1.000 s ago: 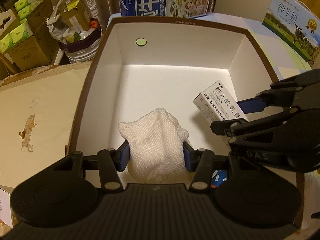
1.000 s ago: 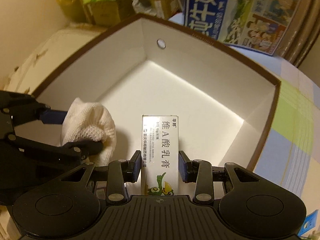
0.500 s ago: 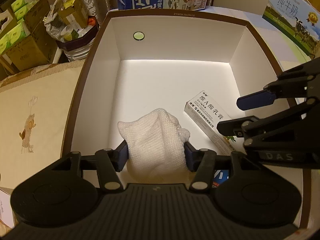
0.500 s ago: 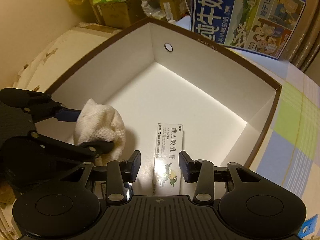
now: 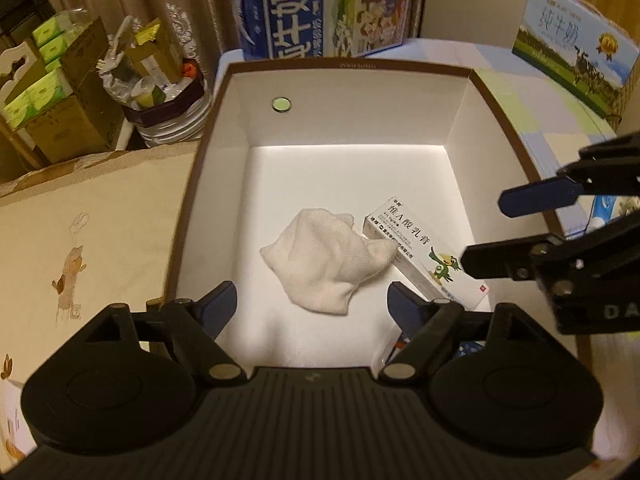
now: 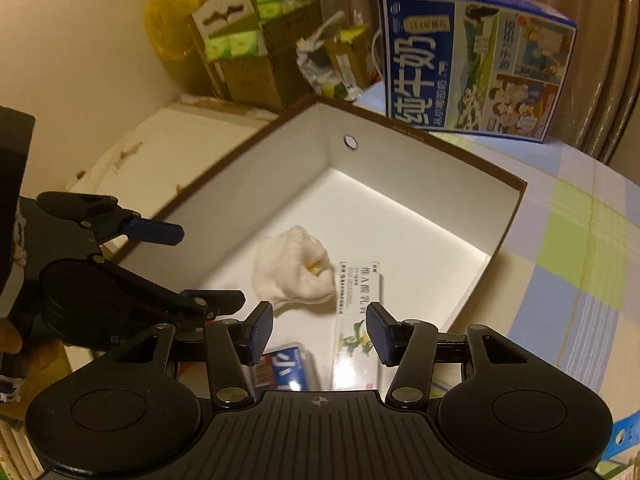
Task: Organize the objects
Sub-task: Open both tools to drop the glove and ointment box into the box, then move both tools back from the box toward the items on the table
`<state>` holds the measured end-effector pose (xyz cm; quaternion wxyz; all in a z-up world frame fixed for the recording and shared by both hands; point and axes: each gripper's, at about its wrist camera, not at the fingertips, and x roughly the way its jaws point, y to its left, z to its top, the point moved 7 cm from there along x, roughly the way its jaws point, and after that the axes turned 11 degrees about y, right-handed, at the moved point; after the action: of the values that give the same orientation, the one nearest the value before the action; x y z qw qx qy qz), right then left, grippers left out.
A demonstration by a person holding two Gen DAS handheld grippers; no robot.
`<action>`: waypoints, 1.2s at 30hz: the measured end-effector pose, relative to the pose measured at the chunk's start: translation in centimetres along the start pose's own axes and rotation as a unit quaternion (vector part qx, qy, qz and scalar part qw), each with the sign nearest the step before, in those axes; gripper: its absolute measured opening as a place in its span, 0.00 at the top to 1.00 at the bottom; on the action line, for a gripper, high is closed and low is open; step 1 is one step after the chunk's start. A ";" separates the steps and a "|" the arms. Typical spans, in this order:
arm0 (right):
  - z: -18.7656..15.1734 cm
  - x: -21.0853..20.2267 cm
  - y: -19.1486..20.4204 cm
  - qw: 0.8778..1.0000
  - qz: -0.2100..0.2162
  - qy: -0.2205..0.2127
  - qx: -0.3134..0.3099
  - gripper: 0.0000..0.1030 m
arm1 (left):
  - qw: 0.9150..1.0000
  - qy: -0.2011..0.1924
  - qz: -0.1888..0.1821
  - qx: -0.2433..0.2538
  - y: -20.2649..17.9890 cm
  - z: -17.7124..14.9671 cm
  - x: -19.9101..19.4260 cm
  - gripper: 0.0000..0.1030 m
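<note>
Left wrist view: white cloth [image 5: 326,258] and ointment carton [image 5: 424,254], both just released, lie touching on box [image 5: 348,136] floor; left gripper [image 5: 310,300] and right gripper [image 5: 504,228], jaws just opened, empty. Both items judged stowed.

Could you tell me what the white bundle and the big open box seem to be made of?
White bundle: soft knitted or woven cloth, matte; mesh texture and limp folds show. Open box: likely rigid paperboard, smooth white inside, thin brown rim.
</note>
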<state>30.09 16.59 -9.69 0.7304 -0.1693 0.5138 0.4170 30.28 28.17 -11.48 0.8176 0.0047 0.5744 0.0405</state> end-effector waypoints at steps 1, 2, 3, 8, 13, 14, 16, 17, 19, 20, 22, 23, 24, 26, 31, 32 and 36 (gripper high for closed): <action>-0.3 -0.5 0.2 1.000 0.003 -0.005 0.002 0.52 | 1.000 -0.002 -0.002 -0.005 0.1 -0.2 -0.5 0.20; -0.5 -0.9 0.4 1.000 0.005 -0.008 0.003 0.52 | 1.000 -0.002 -0.005 -0.009 0.1 -0.5 -1.0 0.19; -0.8 -1.4 0.5 1.000 0.006 -0.013 0.005 0.52 | 1.000 -0.003 -0.007 -0.013 0.0 -0.7 -1.4 0.18; -2.3 -3.6 1.1 0.999 0.016 -0.032 0.020 0.51 | 0.999 -0.008 -0.002 -0.031 0.1 -2.1 -3.7 0.17; -4.2 -5.4 1.7 0.998 0.024 -0.045 0.036 0.51 | 0.999 -0.017 -0.007 -0.045 -0.2 -3.6 -5.7 0.16; -4.5 -5.7 1.7 0.998 0.025 -0.046 0.039 0.51 | 0.999 -0.019 -0.009 -0.047 -0.4 -3.9 -6.0 0.16; -5.2 -6.4 1.9 0.997 0.028 -0.051 0.044 0.51 | 0.998 -0.022 -0.011 -0.051 -0.8 -4.5 -6.8 0.16; -5.6 -6.7 1.9 0.997 0.029 -0.053 0.045 0.51 | 0.998 -0.023 -0.011 -0.051 -1.0 -4.8 -7.1 0.16; -6.3 -7.3 2.1 0.997 0.031 -0.056 0.048 0.51 | 0.998 -0.024 -0.012 -0.052 -1.4 -5.4 -7.5 0.16; -6.6 -7.6 2.1 0.997 0.031 -0.058 0.049 0.51 | 0.998 -0.024 -0.012 -0.052 -1.6 -5.7 -7.7 0.16; -7.3 -8.3 2.2 0.996 0.031 -0.062 0.051 0.51 | 0.998 -0.027 -0.013 -0.053 -2.1 -6.3 -8.2 0.16; -7.6 -8.6 2.2 0.996 0.032 -0.064 0.051 0.51 | 0.998 -0.028 -0.014 -0.054 -2.3 -6.5 -8.5 0.16; -7.9 -8.9 2.2 0.996 0.032 -0.068 0.051 0.51 | 0.998 -0.029 -0.015 -0.055 -2.6 -6.8 -8.8 0.16; -8.6 -9.5 2.2 0.995 0.034 -0.072 0.054 0.51 | 0.998 -0.034 -0.016 -0.053 -3.2 -7.3 -9.3 0.16; -10.3 -10.6 1.6 0.995 0.036 -0.075 0.063 0.50 | 0.998 -0.035 -0.018 -0.053 -4.9 -8.4 -9.8 0.16; -10.6 -10.9 1.5 0.994 0.035 -0.076 0.064 0.50 | 0.998 -0.034 -0.019 -0.053 -5.2 -8.6 -9.9 0.16; -12.2 -11.8 0.6 0.994 0.038 -0.075 0.075 0.50 | 0.998 -0.030 -0.024 -0.049 -6.9 -9.4 -10.1 0.16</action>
<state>20.68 3.58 -4.12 0.7615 -0.0626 0.4931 0.4160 18.47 20.24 -5.55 0.8342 -0.0481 0.5472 0.0485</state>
